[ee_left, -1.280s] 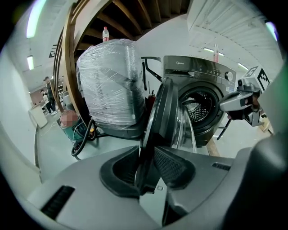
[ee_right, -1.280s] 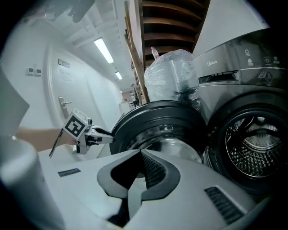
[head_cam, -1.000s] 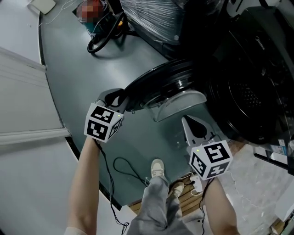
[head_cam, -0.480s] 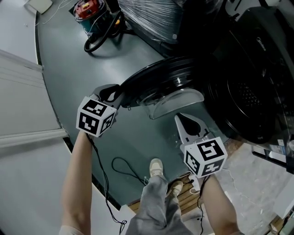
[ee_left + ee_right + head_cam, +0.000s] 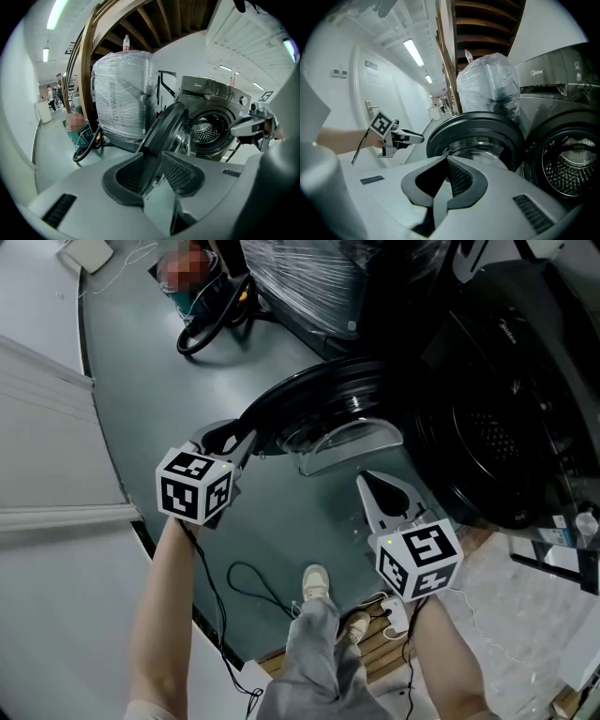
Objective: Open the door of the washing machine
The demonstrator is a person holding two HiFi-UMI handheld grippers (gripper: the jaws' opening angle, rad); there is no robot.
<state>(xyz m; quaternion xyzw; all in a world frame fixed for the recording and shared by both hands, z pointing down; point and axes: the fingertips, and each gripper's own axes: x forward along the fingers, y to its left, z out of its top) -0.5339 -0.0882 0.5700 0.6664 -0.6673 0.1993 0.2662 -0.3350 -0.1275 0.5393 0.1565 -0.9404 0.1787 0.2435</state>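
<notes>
The dark washing machine [image 5: 506, 418] stands at the right with its drum [image 5: 211, 131] exposed. Its round door [image 5: 319, 404] is swung wide open to the left, glass bowl facing me. My left gripper [image 5: 246, 442] is at the door's outer edge. In the left gripper view that door [image 5: 164, 126] runs down into the gap of the left gripper [image 5: 152, 176], whose jaws are opening, with a slit of floor showing beside the rim. My right gripper [image 5: 364, 482] hangs below the door, shut and empty. From the right gripper [image 5: 449, 164] I see the door [image 5: 473, 131] ahead.
A bulky load wrapped in clear film [image 5: 300, 277] stands behind the door. A black hose [image 5: 211, 315] lies coiled beside it on the grey floor. A thin cable [image 5: 253, 582] loops near the person's shoes [image 5: 321, 582]. A white wall [image 5: 47, 474] borders the left.
Both grippers have shifted slightly left and upward in the head view. The left gripper's jaws look a little wider at the door's edge. The door stays wide open.
</notes>
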